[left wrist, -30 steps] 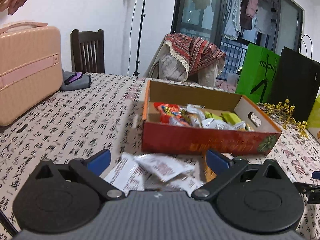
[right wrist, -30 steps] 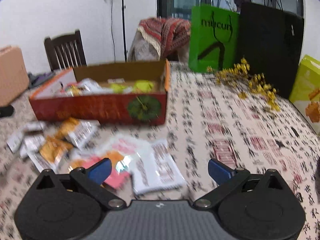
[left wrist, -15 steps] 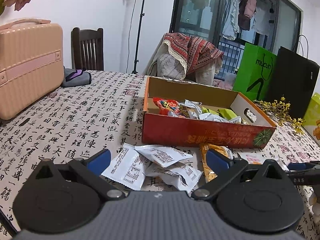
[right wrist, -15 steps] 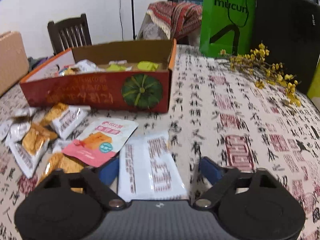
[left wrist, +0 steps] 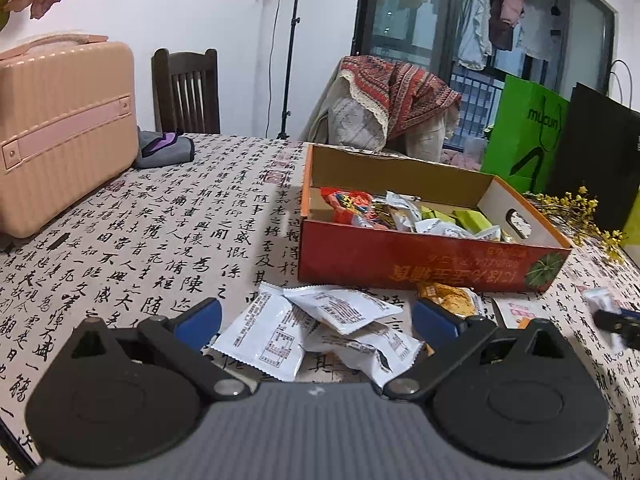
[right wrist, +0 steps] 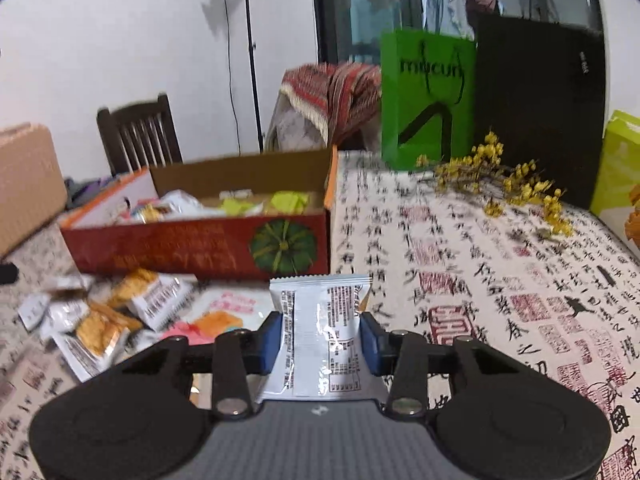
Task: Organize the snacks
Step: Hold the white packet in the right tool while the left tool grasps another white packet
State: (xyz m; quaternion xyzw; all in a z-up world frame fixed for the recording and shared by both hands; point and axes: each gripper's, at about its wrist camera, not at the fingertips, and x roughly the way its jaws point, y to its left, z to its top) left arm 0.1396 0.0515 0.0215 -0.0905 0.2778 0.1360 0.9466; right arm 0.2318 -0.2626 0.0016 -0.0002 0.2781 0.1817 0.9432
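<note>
Right wrist view: a white snack packet [right wrist: 322,332] with printed text stands between the blue pads of the right hand-held gripper [right wrist: 322,338], whose jaws are closing on it; both pads touch the packet's sides and its lower part is creased between them. It is held in front of the red cardboard box [right wrist: 192,246], which has a green pumpkin printed on its front corner and already holds a mix of wrapped snacks, among them light green ones [right wrist: 288,202]. To the left of the held packet, more loose snacks lie on the bench [right wrist: 460,248]: a pink pouch [right wrist: 224,312] and several white-and-orange packets [right wrist: 100,320].

From the left wrist view, the left hand-held gripper [left wrist: 316,318] is released, its blue pads wide apart with nothing pressed between them. It hovers over a small heap of white packets [left wrist: 320,328] just in front of the box. The bench is covered with a cloth printed in black calligraphy. A pink case [left wrist: 60,128] sits at its left, a green bag [left wrist: 524,136] and a black bag [left wrist: 600,152] stand behind, and yellow dried flowers [left wrist: 576,216] lie beside them.
</note>
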